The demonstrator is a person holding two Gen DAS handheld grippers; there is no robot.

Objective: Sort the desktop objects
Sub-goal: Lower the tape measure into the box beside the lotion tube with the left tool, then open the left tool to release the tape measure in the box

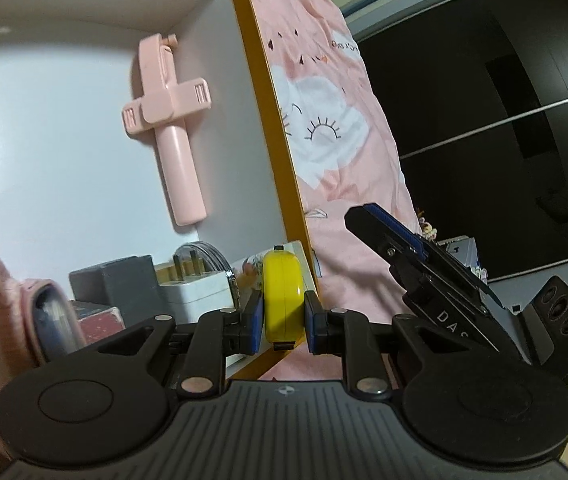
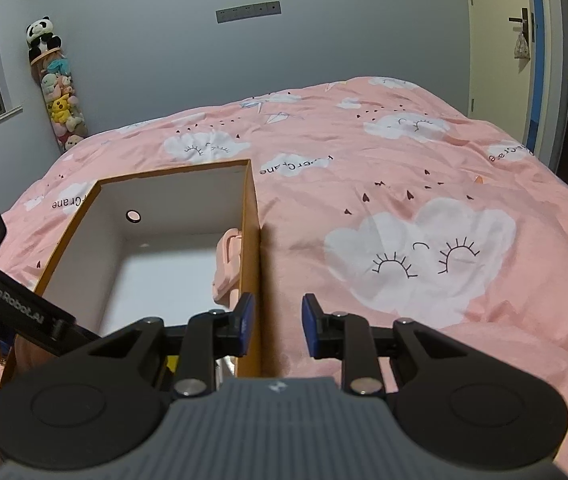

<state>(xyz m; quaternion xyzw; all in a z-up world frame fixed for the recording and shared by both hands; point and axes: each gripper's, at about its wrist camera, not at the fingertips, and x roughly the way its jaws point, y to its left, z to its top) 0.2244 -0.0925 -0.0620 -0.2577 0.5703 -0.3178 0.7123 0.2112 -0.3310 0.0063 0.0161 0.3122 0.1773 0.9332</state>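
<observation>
My left gripper (image 1: pixel 284 320) is shut on a yellow tape measure (image 1: pixel 283 296) and holds it on edge over the near end of the open cardboard box (image 1: pixel 268 92). A pink selfie stick (image 1: pixel 168 120) lies on the box's white floor; it also shows in the right wrist view (image 2: pixel 228 264). My right gripper (image 2: pixel 275 328) is open, its jaws standing astride the box's right wall (image 2: pixel 253 240). It holds nothing. It shows in the left wrist view (image 1: pixel 404 248) to the right of the box.
At the box's near end lie a white plug adapter (image 1: pixel 196 284), a grey block (image 1: pixel 120 280), a clear round lid (image 1: pixel 216 260) and a pink fluffy item (image 1: pixel 12 304). The box sits on a pink cloud-print bedspread (image 2: pixel 404 200). A dark wardrobe (image 1: pixel 504 120) stands beyond.
</observation>
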